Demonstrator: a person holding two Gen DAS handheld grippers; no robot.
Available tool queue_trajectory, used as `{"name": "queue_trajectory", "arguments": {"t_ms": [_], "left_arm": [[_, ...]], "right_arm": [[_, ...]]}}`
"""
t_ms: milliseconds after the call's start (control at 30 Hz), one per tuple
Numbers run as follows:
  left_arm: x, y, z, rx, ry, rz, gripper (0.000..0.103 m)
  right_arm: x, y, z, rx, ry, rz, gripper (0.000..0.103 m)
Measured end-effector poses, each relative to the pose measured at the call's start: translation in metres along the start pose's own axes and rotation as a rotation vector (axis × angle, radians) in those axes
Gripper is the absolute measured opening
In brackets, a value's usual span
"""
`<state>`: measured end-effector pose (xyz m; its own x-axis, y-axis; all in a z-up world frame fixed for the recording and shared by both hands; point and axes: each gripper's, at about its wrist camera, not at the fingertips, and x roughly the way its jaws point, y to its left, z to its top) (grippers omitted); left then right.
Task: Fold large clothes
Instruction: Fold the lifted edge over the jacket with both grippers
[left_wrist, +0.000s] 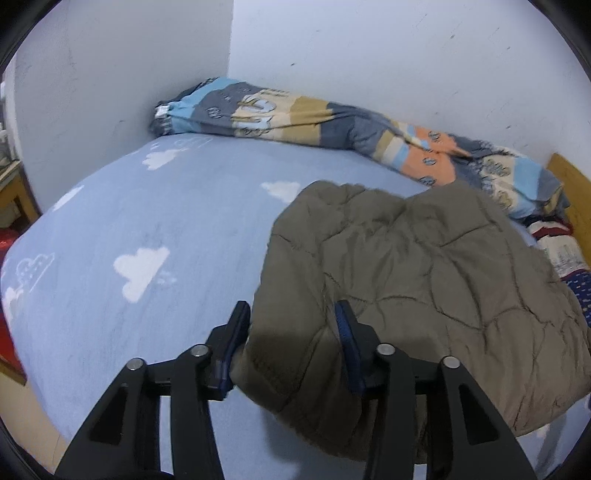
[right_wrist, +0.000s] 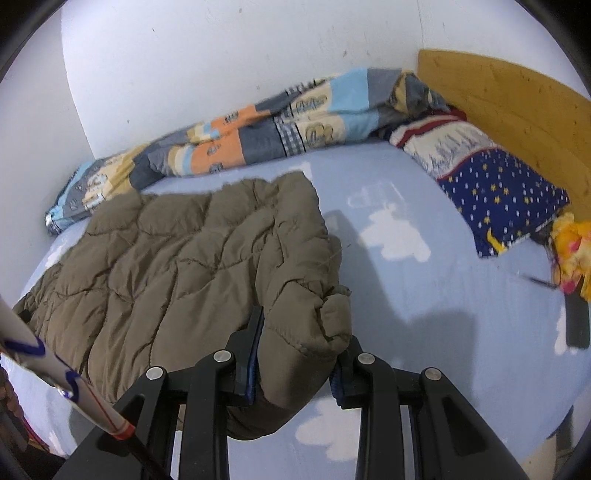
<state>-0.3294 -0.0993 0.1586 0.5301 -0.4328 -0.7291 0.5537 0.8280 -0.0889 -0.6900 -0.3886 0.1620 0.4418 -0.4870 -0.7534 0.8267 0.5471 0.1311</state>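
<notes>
Black jaws of the left gripper (left_wrist: 291, 332) fill the bottom of its view, pinching a thick fold at the near left corner of a brown quilted jacket (left_wrist: 406, 295); whether the blue pads press hard or only bracket the puffy cloth cannot be told for certain, though the fabric bulges between them. Jaws of the right gripper (right_wrist: 303, 347) likewise grip the near right corner of the jacket (right_wrist: 192, 266), cloth bunched over one pad and hiding the other. Both tools hold the same near edge, one at each end, so neither hand is nearer. From the grippers the jacket runs forward and away, spread flat on the blue cloud-print bed (left_wrist: 147, 221), its far edge short of a rolled patchwork duvet (left_wrist: 295, 114) that lies along the white wall (left_wrist: 369, 44). Judging from this hold, the coming fold would carry the near edge forward over the body toward that far edge. Bare sheet lies open to the left of the left tool and to the right of the right tool. Farther right sit a starred pillow (right_wrist: 498, 195) and a wooden headboard (right_wrist: 517, 103), well apart from the jacket. A white rod (right_wrist: 55, 376) crosses the right view's near left corner.
</notes>
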Motion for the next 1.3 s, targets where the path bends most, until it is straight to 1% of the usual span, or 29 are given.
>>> {"name": "queue_trajectory", "arguments": {"t_ms": [67,133,233,300,333,367,433,467,500,533,567,600,633,700,733,800,867,900,933,1000,1067,1100,1167,1233,1300], "left_arm": [[0.004,0.001,-0.007,0.002,0.021,0.028,0.048],[0.009,0.004,-0.014,-0.003,0.045,0.047,0.054],[0.014,0.011,-0.019,-0.028,0.086,0.060,0.056],[0.013,0.018,-0.020,-0.056,0.090,0.063,0.059],[0.010,0.022,-0.019,-0.075,0.084,0.069,0.061],[0.007,0.025,-0.019,-0.089,0.071,0.083,0.061],[-0.003,0.030,-0.017,-0.110,0.021,0.129,0.061],[-0.008,0.030,-0.015,-0.112,-0.005,0.135,0.061],[-0.014,0.027,-0.013,-0.103,-0.044,0.134,0.061],[-0.022,0.018,-0.010,-0.072,-0.091,0.129,0.061],[-0.027,0.010,-0.008,-0.044,-0.117,0.119,0.061],[-0.033,-0.003,-0.006,-0.004,-0.149,0.093,0.061],[-0.036,-0.018,-0.004,0.036,-0.168,0.051,0.061],[-0.036,-0.047,-0.003,0.105,-0.164,-0.042,0.061],[-0.035,-0.065,-0.003,0.146,-0.167,-0.079,0.061],[-0.031,-0.093,-0.004,0.207,-0.168,-0.129,0.061],[-0.022,-0.122,-0.005,0.265,-0.136,-0.203,0.061],[-0.016,-0.135,-0.006,0.287,-0.121,-0.222,0.061],[-0.007,-0.146,-0.007,0.308,-0.094,-0.225,0.061],[0.015,-0.157,-0.010,0.328,-0.025,-0.193,0.061],[0.038,-0.159,-0.011,0.307,0.047,-0.191,0.063],[0.046,-0.158,-0.010,0.297,0.061,-0.189,0.066],[0.053,-0.162,-0.009,0.312,0.065,-0.173,0.067],[0.062,-0.167,-0.008,0.339,0.075,-0.155,0.069],[0.070,-0.170,-0.008,0.342,0.085,-0.143,0.069]], "right_arm": [[0.013,-0.006,-0.008,0.027,0.054,0.001,0.032],[0.027,-0.013,-0.015,0.061,0.117,0.011,0.033],[0.041,-0.025,-0.026,0.139,0.183,0.037,0.039],[0.045,-0.037,-0.030,0.208,0.218,0.063,0.043],[0.044,-0.047,-0.032,0.268,0.230,0.088,0.051],[0.042,-0.054,-0.033,0.313,0.237,0.095,0.059],[0.033,-0.067,-0.036,0.382,0.220,0.079,0.065],[0.026,-0.074,-0.036,0.411,0.200,0.069,0.065],[0.018,-0.078,-0.035,0.420,0.168,0.040,0.065],[0.011,-0.079,-0.033,0.412,0.138,0.016,0.065],[0.002,-0.078,-0.028,0.389,0.086,-0.004,0.065],[-0.005,-0.074,-0.023,0.366,0.043,0.001,0.065],[-0.012,-0.069,-0.017,0.334,0.002,0.025,0.065],[-0.020,-0.041,-0.007,0.216,-0.059,0.070,0.065],[-0.021,-0.026,-0.005,0.164,-0.072,0.084,0.064],[-0.015,0.006,-0.001,0.072,-0.076,0.139,0.061],[-0.005,0.032,0.003,0.006,-0.065,0.177,0.060],[0.000,0.047,0.005,-0.026,-0.064,0.185,0.060],[0.005,0.055,0.007,-0.046,-0.062,0.184,0.060],[0.024,0.075,0.012,-0.086,-0.037,0.170,0.060],[0.038,0.083,0.011,-0.096,-0.006,0.166,0.060],[0.049,0.088,0.011,-0.105,0.024,0.158,0.060],[0.068,0.093,0.009,-0.129,0.056,0.122,0.060],[0.077,0.097,0.007,-0.148,0.077,0.097,0.061],[0.087,0.105,0.008,-0.174,0.105,0.063,0.062]]}}
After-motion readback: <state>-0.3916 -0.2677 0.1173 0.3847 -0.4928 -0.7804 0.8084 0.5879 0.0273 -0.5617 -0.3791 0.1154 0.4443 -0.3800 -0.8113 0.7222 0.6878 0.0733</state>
